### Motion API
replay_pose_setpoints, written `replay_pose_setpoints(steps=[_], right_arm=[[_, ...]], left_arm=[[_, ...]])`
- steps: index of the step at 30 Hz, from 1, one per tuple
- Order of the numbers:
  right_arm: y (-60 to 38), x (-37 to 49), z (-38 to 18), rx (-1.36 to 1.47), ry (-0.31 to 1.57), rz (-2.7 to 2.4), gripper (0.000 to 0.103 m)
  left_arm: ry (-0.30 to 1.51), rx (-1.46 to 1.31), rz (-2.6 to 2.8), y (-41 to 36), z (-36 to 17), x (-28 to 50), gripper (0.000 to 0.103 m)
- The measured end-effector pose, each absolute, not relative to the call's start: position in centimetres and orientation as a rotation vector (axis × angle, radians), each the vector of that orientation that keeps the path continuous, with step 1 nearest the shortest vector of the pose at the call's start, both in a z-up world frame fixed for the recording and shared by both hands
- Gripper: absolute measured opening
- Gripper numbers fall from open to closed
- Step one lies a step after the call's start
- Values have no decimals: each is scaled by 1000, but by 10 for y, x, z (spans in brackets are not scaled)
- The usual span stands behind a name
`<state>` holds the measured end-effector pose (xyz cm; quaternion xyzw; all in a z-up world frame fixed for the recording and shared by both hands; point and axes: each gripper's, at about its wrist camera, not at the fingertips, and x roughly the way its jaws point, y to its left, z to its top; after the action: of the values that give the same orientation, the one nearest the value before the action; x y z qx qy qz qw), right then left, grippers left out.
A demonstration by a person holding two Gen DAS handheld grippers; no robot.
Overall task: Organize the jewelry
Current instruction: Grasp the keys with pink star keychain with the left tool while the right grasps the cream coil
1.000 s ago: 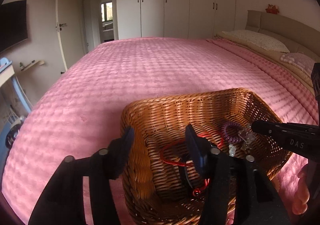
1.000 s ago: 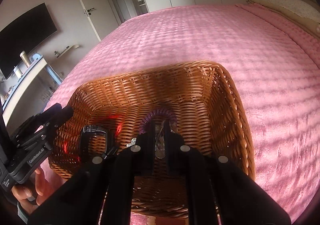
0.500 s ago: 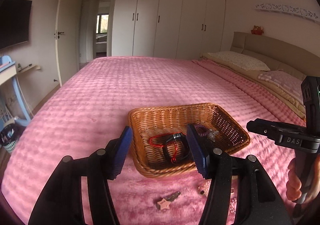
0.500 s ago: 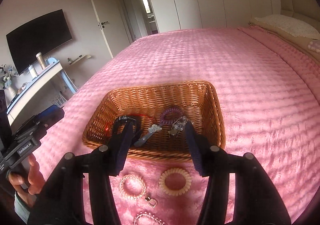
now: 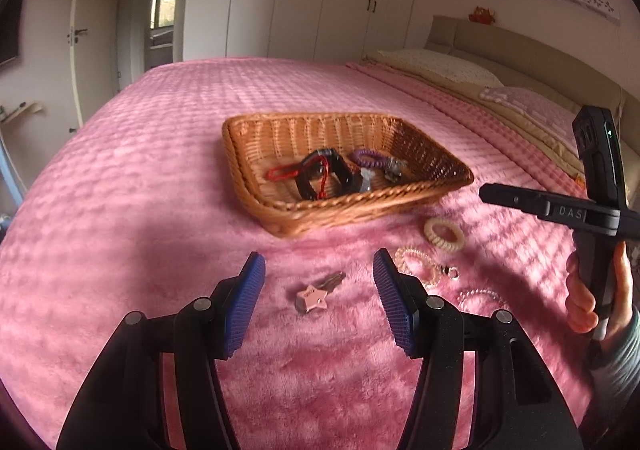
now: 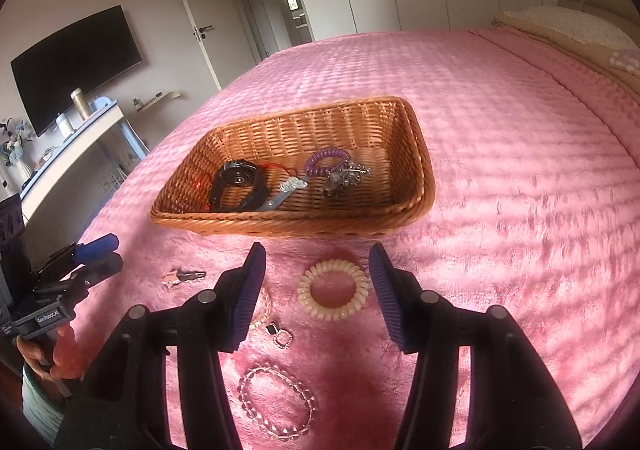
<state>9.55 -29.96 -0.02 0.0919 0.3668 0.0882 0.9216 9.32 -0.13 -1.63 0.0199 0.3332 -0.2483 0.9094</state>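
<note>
Distance had opened between both grippers and the brown woven wicker basket (image 6: 416, 154), where the right gripper (image 6: 316, 282) had dropped a silvery charm cluster (image 6: 346, 176). Both jaws stood open and empty, the right over a cream spiral hair tie (image 6: 332, 294), the left gripper (image 5: 318, 290) over a pink star-tagged key (image 5: 316, 296) on the pink bed (image 6: 500, 130).

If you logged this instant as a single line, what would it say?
left gripper: open, over star key | right gripper: open, over cream hair tie | basket: holds several pieces | both empty

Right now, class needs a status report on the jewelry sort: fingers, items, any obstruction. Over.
Both grippers open, empty: left, right. Cream coil hair tie ahead of right gripper, outside wicker basket. Nothing blocking.
</note>
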Motion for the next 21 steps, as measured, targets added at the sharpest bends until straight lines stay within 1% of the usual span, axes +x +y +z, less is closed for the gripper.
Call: replay_pose_setpoints(steps=[4,6,9,12,15,21], right_arm=[[-302,107,-20,196,811,152,49],[-303,112,-32,210,842,149,41],[-302,121,-47,218,895,144,33],[-296,125,-52,187,921,137,26],[-289,124,-53,160,926,145,25],[-285,116,-55,178,948,191,25]], left_arm=[[767,103,-492,-11,-42,110,53],[816,121,-474,-15,-51,120,53],[845,130,-466,-20,-56,128,51],[867,163,-486,-26,-59,126,45],[883,168,-533,-33,-59,119,42],[901,139,-656,-38,-56,102,42]])
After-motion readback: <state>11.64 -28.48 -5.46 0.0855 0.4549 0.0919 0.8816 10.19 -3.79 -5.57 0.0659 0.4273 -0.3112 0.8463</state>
